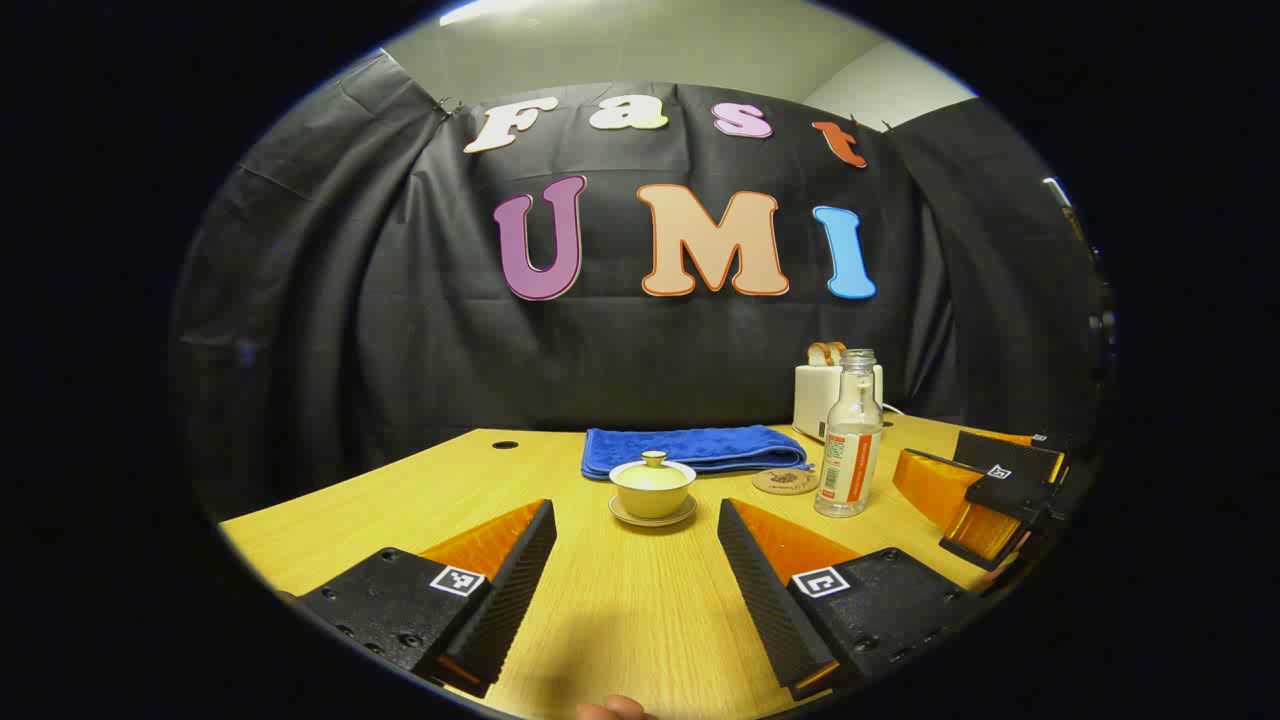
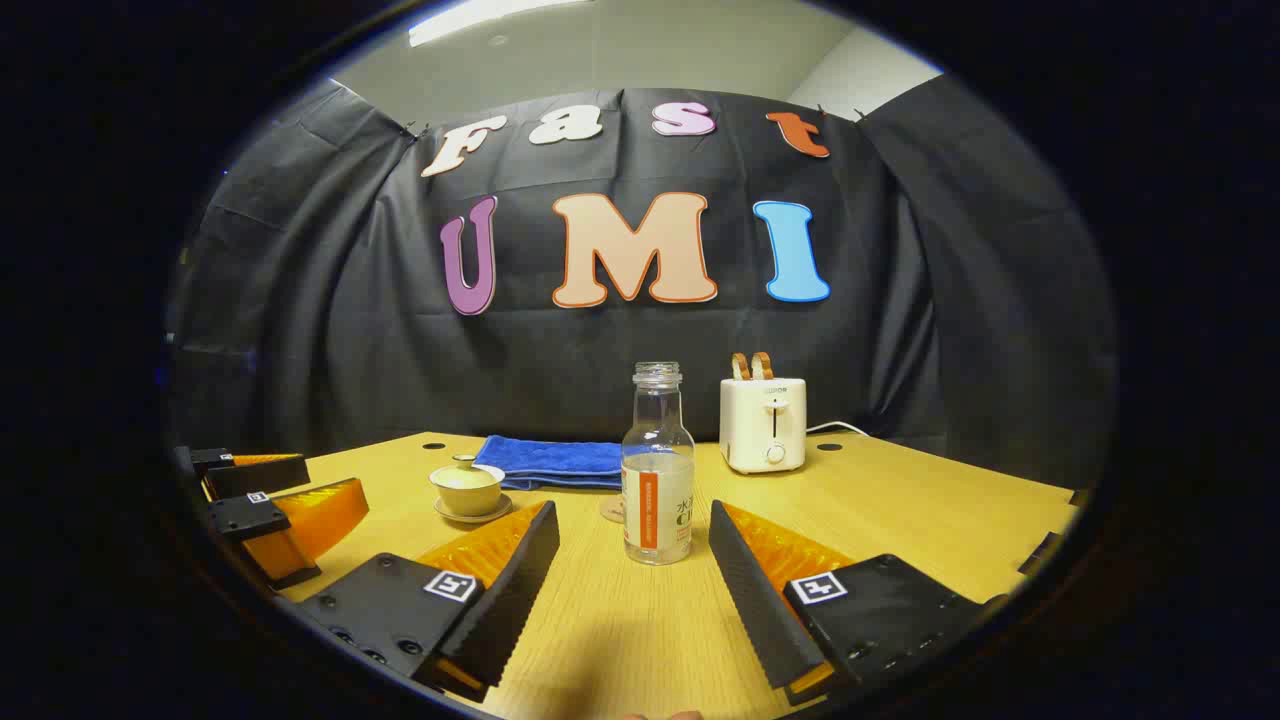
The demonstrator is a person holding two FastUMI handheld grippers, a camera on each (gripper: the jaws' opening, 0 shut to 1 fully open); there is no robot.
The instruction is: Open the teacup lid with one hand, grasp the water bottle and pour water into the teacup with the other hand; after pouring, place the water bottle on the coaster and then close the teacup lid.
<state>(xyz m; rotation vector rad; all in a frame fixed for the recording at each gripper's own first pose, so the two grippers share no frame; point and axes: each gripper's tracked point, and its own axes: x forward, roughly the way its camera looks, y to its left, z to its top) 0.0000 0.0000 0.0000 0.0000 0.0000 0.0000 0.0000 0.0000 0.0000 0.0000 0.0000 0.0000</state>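
1. Left gripper [image 1: 637, 545]: jaws wide, nothing between them, low over the table [image 1: 400, 500]. A fiducial tag sits on each finger body.
2. Straight ahead of the left gripper, just past the fingertips: teacup [image 1: 652, 487] with lid [image 1: 653, 466] on, standing on a saucer [image 1: 652, 517].
3. Ahead and to its right: bottle [image 1: 849, 437], upright, no cap, some water in the bottom. Label has an orange strip and small print, too small to read.
4. Coaster [image 1: 786, 481] lies flat just left of the bottle and slightly behind it, apart from the bottle, bare. Its printed design is not legible.
5. Behind the teacup: folded blue towel [image 1: 690, 447]. Far right, behind the bottle: white toaster [image 1: 820, 398] with bread in the slots.
6. Right gripper [image 2: 633, 552]: jaws wide, empty, low over the table. Tags on both finger bodies.
7. Bottle [image 2: 657, 470] is dead ahead of the right gripper, just beyond the tips, centred on the gap, untouched. Label text partly visible, not readable.
8. Coaster [image 2: 610, 511] peeks out behind the bottle's left side, mostly hidden.
9. Teacup [image 2: 467, 488] is ahead-left of the right gripper; the left gripper [image 2: 262, 497] is farther left, open. Towel [image 2: 550, 461] lies behind; toaster [image 2: 763, 424] ahead-right, brand mark on its front too blurred to read, cord running off right.
10. Nothing stands between either gripper and its target.
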